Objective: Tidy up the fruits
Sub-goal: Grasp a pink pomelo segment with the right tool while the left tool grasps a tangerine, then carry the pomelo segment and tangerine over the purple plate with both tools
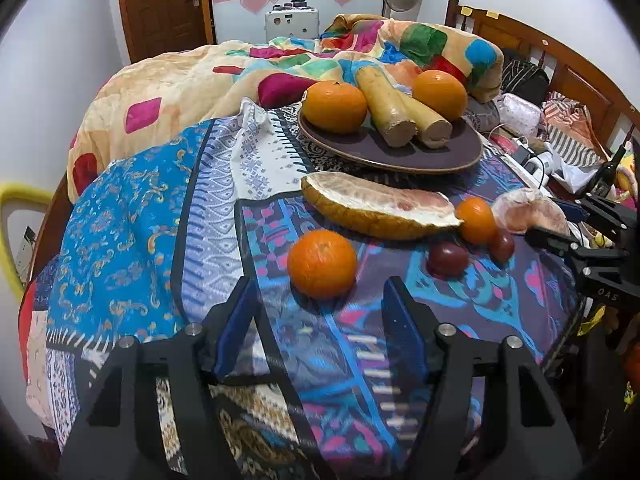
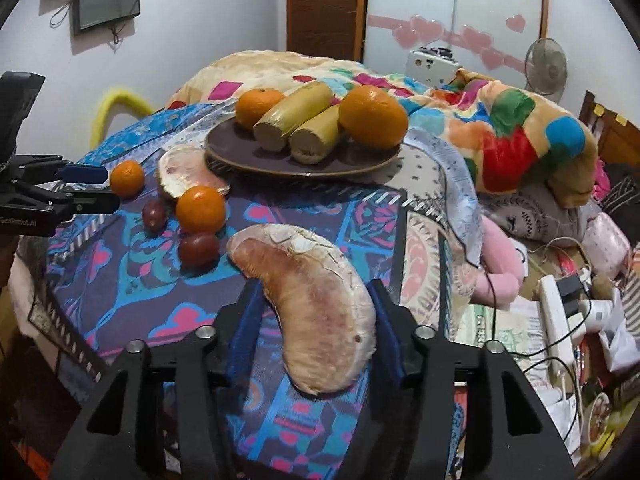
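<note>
Patterned blue and purple cloth (image 1: 132, 216) covers the bed under both tongs. Left tongs (image 1: 320, 312) stand apart, empty, a round orange mandarin (image 1: 322, 263) just ahead between the tips. Right tongs (image 2: 316, 312) bracket a curved, peeled pink pomelo segment (image 2: 316, 308); whether they clamp it I cannot tell. Beyond lie two dark red grapes (image 2: 198, 249), and farther a brown oval plate (image 2: 240, 156) holding oranges. Squeezing could burst the soft segment; the mandarin may roll on cloth. Writing on the left tongs reads roughly "GenRobot.AI" (image 2: 18, 221).
</note>
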Demonstrator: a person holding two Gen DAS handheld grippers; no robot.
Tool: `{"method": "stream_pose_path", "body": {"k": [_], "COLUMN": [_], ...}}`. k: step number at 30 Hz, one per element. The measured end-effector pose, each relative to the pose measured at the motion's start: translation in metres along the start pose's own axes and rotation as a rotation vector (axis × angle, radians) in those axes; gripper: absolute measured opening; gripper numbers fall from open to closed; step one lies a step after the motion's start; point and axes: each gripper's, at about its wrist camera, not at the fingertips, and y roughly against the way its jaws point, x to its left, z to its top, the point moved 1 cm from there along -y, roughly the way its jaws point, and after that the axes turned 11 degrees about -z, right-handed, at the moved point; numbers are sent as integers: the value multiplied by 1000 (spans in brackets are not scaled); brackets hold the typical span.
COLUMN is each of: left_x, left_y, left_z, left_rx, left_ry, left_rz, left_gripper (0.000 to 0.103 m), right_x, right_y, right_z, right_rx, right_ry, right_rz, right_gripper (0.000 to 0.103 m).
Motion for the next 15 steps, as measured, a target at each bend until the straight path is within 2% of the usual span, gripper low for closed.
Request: {"method": "stream_pose_path", "body": {"k": [7, 10, 15], "left_x": [6, 6, 3], "left_y": [-12, -12, -10], "left_z": [6, 7, 8], "left_rx": [5, -1, -1], "left_ry": [27, 24, 18], "left_rz": [-27, -33, -34], "left_gripper": [49, 39, 37], "right_x": [-8, -12, -15], "right_y": [-3, -3, 5], "right_z": [4, 5, 12], "right_rx": [-16, -24, -55], "right_ry": [-71, -97, -111], "right_rz": [24, 28, 22], "right_gripper": [37, 37, 37]}}
